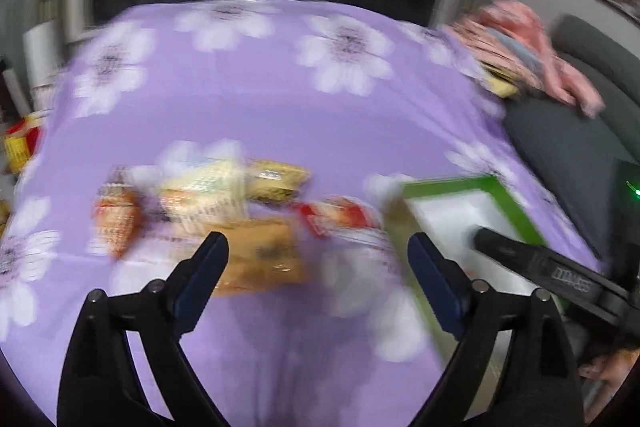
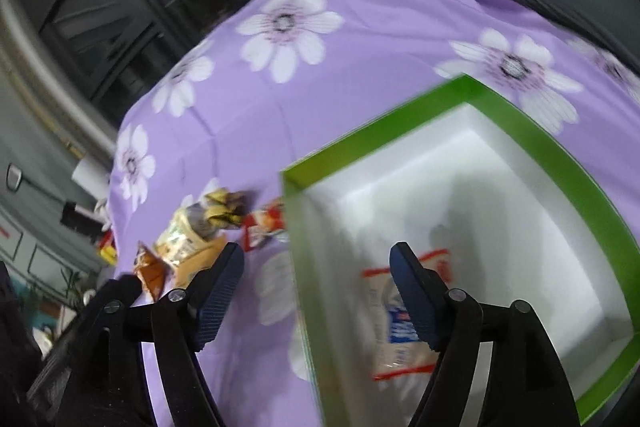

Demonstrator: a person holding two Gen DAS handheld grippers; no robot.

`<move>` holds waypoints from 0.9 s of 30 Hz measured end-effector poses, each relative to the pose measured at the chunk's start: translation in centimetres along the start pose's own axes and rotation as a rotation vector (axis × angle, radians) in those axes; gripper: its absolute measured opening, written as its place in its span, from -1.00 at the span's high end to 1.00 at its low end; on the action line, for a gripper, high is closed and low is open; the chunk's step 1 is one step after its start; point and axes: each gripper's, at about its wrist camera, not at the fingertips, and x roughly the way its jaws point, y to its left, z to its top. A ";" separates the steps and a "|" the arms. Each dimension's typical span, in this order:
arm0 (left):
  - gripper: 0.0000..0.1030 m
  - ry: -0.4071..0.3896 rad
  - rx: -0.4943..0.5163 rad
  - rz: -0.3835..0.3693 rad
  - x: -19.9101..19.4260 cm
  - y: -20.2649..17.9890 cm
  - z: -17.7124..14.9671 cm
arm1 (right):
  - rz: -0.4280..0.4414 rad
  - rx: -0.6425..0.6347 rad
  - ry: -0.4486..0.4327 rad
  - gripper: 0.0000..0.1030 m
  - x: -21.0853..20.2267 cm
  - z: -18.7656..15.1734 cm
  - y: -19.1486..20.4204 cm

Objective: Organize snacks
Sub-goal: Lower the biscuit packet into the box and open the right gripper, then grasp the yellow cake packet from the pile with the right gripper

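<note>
Several blurred snack packets lie in a heap on the purple flowered cloth (image 1: 280,99): an orange packet (image 1: 116,219), a pale one (image 1: 204,195), a yellow one (image 1: 276,179), a red one (image 1: 336,217) and a tan one (image 1: 260,255). My left gripper (image 1: 318,241) hovers over the heap, open and holding nothing. A green box with a white inside (image 2: 400,115) stands to the right (image 1: 500,195). In it lies a white packet with red edging and a blue label (image 2: 404,323). My right gripper (image 2: 318,251) hangs open over the box's left wall, holding nothing.
A pink cloth (image 1: 520,39) and a dark grey cushion (image 1: 560,139) sit off the table's right side. Red and yellow items (image 1: 20,143) and a white roll (image 1: 40,55) are at the left edge. Dark windows stand behind the table.
</note>
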 end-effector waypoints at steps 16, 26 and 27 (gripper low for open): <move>-0.54 0.144 -0.200 -0.148 5.4 8.8 -2.0 | 0.236 -0.048 0.311 -0.48 10.3 -0.7 9.8; 0.02 0.221 -0.264 -0.205 8.3 9.5 -3.0 | 0.219 -0.054 0.400 -0.29 16.7 -2.7 10.4; 0.07 0.221 -0.271 -0.225 8.3 9.5 -3.0 | 0.234 -0.051 0.393 -0.18 16.6 -2.6 10.3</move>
